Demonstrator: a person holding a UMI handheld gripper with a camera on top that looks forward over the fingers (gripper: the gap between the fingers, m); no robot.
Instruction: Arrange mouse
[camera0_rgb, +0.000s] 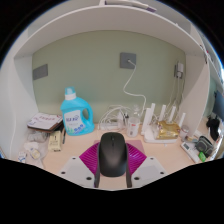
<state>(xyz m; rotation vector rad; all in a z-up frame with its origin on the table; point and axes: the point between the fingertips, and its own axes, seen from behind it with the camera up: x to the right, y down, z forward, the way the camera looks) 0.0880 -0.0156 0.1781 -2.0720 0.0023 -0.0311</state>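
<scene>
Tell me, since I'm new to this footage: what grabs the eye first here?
The black computer mouse stands out first, lying between the tongs with their magenta pads at either side. Beyond it to the left stands a bright blue plastic detergent bottle, and to the right a white router with upright antennas.

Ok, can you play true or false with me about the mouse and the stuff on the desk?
1. The black mouse sits between the gripper fingers. True.
2. The blue detergent bottle is lying on its side. False: it stands upright.
3. The detergent bottle is beyond the mouse, near the wall. True.
4. The mouse is white. False: it is black.
5. A white router with upright antennas stands beyond the fingers. True.
</scene>
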